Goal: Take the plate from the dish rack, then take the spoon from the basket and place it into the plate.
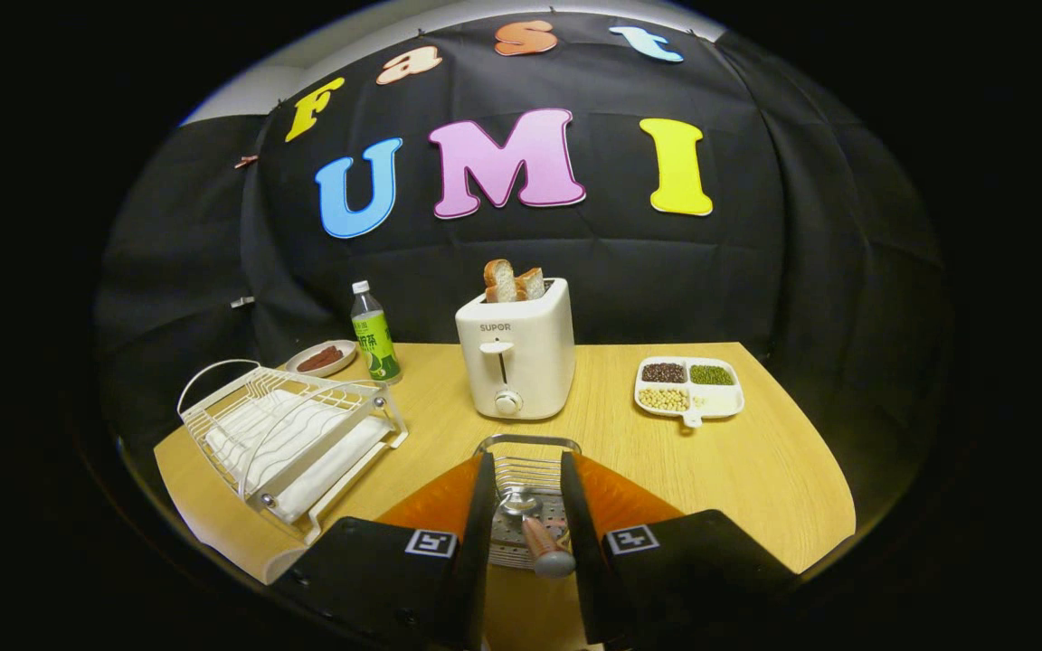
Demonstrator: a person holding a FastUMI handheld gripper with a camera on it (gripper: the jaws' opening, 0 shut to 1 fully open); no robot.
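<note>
In the gripper view, the gripper (525, 493) hangs over a wire basket (525, 445) on the wooden table (756, 461), its fingers parted with a gap. The spoon (535, 529) lies in the basket between the fingers; whether they touch it cannot be told. Left stands the white dish rack (290, 434). Beyond the basket are a toaster (515, 357), a bottle (374, 334), a small dish (322, 359) and a divided tray (689, 387).
</note>
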